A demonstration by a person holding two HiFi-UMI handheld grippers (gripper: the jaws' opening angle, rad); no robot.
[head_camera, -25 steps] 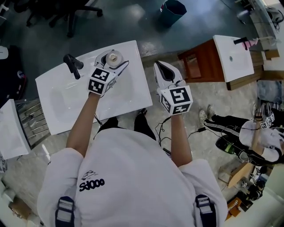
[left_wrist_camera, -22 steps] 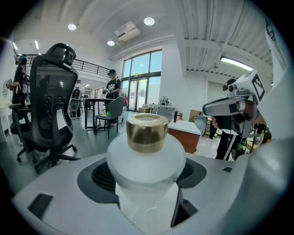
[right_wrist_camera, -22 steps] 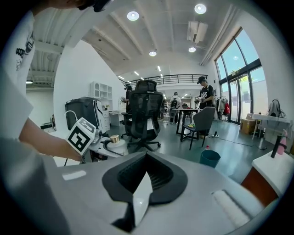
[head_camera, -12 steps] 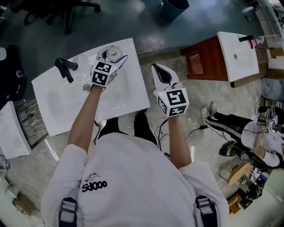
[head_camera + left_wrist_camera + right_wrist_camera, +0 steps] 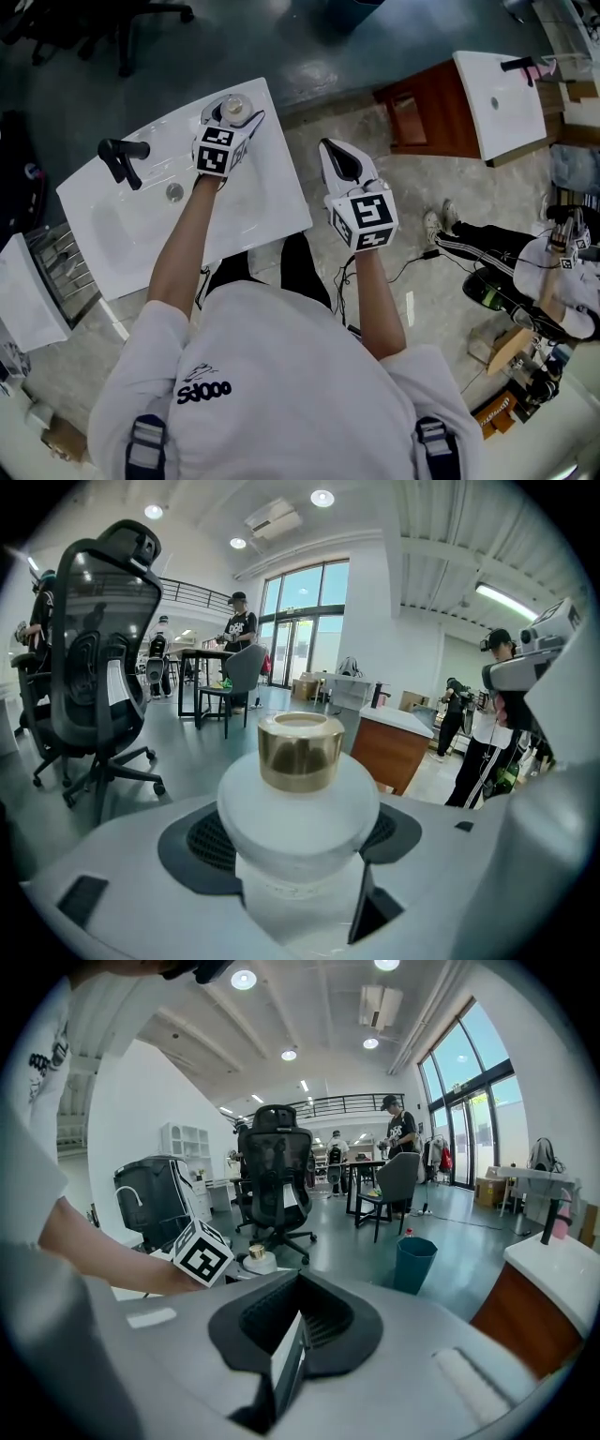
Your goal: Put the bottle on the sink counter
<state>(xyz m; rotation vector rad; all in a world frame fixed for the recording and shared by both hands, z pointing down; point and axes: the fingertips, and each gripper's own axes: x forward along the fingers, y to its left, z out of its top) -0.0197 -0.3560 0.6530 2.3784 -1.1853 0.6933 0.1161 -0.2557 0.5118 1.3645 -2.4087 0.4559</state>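
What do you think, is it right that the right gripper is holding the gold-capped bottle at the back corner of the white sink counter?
Not quite. The left gripper is holding the gold-capped bottle at the back corner of the white sink counter. The left gripper view shows its jaws closed on the bottle. The right gripper is shut with nothing between its jaws.

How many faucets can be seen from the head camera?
2. One faucet stands on the near sink, left of the left gripper; the other on the far sink at upper right. Others may lie out of frame.
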